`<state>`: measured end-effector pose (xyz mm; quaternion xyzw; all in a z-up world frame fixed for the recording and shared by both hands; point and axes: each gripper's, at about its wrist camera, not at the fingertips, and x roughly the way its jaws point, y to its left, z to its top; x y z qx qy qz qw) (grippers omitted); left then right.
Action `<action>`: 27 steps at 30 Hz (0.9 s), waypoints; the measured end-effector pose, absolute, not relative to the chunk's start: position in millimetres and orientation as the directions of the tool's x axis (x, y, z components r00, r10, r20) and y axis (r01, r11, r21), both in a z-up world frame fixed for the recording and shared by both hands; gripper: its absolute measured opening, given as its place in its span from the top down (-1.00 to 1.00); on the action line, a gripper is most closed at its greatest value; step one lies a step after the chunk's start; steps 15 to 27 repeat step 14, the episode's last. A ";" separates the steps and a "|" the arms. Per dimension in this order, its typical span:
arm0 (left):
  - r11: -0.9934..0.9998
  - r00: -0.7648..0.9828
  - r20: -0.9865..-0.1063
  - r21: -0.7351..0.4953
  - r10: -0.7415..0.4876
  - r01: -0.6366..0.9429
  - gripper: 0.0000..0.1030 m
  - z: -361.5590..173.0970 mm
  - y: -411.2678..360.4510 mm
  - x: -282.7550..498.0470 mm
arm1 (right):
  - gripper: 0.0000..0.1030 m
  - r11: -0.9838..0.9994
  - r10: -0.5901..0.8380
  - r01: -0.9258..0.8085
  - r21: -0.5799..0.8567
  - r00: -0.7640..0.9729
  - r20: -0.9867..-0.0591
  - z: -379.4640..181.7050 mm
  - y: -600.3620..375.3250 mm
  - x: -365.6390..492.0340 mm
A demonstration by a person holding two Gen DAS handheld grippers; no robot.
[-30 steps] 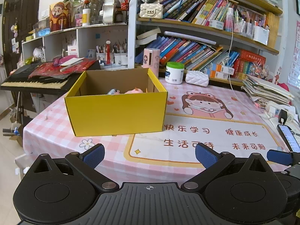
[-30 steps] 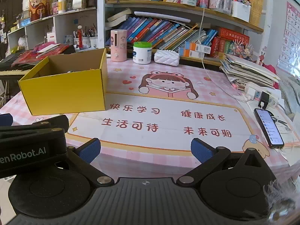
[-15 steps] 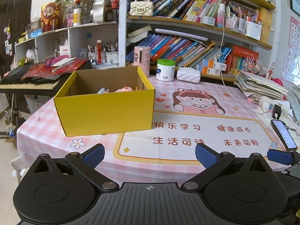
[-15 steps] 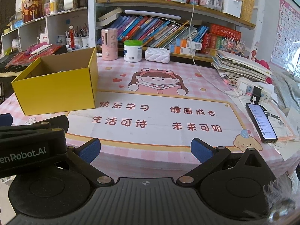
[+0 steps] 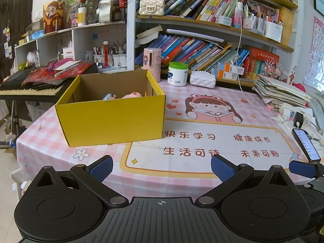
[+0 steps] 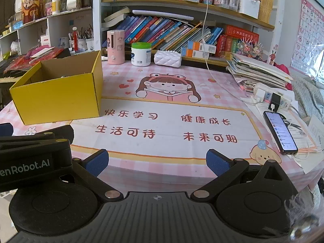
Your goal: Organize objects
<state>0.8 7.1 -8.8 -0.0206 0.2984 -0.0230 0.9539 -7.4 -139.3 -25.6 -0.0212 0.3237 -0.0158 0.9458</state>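
Note:
A yellow cardboard box (image 5: 113, 119) stands open on the left of the pink checked table; it also shows in the right wrist view (image 6: 58, 99). Small toys (image 5: 129, 95), pink and pale blue, peek over its front wall. My left gripper (image 5: 162, 167) is open and empty, hovering over the table's near edge, well short of the box. My right gripper (image 6: 157, 161) is open and empty, also at the near edge, to the right of the left one. The left gripper's body (image 6: 34, 154) shows at the right view's left edge.
At the table's back stand a pink dispenser (image 6: 115, 46), a green-lidded white jar (image 6: 141, 54) and a white quilted pouch (image 6: 167, 58). A phone (image 6: 280, 134), power strip (image 6: 271, 98), cables and a paper stack (image 6: 259, 70) crowd the right side. Bookshelves rise behind; a keyboard (image 5: 30, 89) lies left.
Both grippers have drawn back from the table, so the box and the mat look farther off. Both stay open and empty.

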 end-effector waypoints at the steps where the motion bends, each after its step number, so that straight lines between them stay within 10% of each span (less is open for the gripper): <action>1: 0.998 0.820 -0.569 -0.053 -0.056 0.031 -1.00 -8.9 7.5 1.1 | -1.00 0.999 -0.043 0.016 -0.051 0.789 -0.612 -25.9 -139.3 -7.0; 27: 0.999 0.820 -0.571 -0.046 -0.050 0.028 -1.00 -8.2 7.9 4.0 | -1.00 0.999 -0.043 0.014 -0.051 0.785 -0.618 -26.9 -136.8 -3.3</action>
